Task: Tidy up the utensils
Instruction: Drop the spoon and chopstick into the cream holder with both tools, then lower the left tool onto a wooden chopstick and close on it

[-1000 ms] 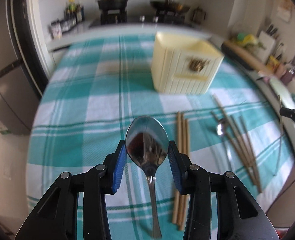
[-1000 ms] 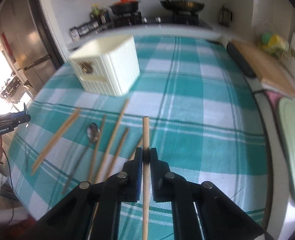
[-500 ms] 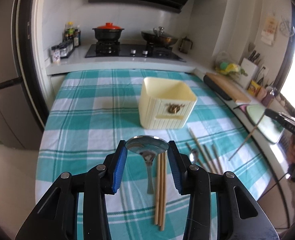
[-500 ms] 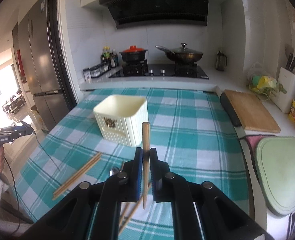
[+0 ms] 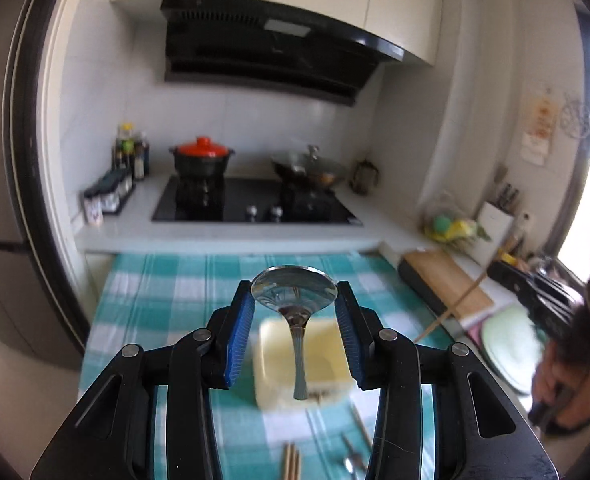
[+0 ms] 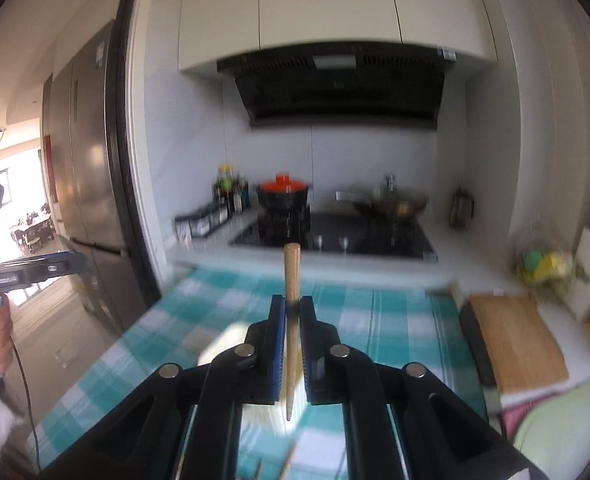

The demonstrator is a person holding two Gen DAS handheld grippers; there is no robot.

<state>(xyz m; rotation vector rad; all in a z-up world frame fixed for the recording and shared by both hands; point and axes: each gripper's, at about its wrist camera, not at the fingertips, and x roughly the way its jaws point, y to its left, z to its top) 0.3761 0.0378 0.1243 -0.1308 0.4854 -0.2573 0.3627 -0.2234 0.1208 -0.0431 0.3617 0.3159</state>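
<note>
In the left wrist view the left gripper point(image 5: 294, 312) is seen closed on a steel spoon point(image 5: 295, 294): its blue pads point(image 5: 239, 340) press the two sides of the bowl, which is held level and uppermost, while the handle hangs straight down between the black fingers. Below the handle tip, on the teal-and-white checked tablecloth point(image 5: 155, 296), a cream ribbed utensil holder point(image 5: 283, 364) is visible — blurred, open at the top. Nearer on the cloth, at the bottom edge of the frame, a pair of wooden chopsticks point(image 5: 293, 462) lies beside a second spoon point(image 5: 350, 465) and further chopsticks.

In the right wrist view the right gripper point(image 6: 291, 344) is clamped narrowly on a single wooden chopstick point(image 6: 291, 276), held upright with the thick blunt end raised above the pads and the thin tip pointing down. The cream holder point(image 6: 231, 340) is seen just behind and below, mostly hidden by the fingers and blurred.

At the far end of the table a black cooktop point(image 5: 255, 204) carries a red-lidded pot point(image 5: 201, 158) and a wok point(image 5: 307, 168). A wooden cutting board point(image 6: 515, 340) lies on the counter to the right, and a steel refrigerator point(image 6: 87, 168) stands at the left.
</note>
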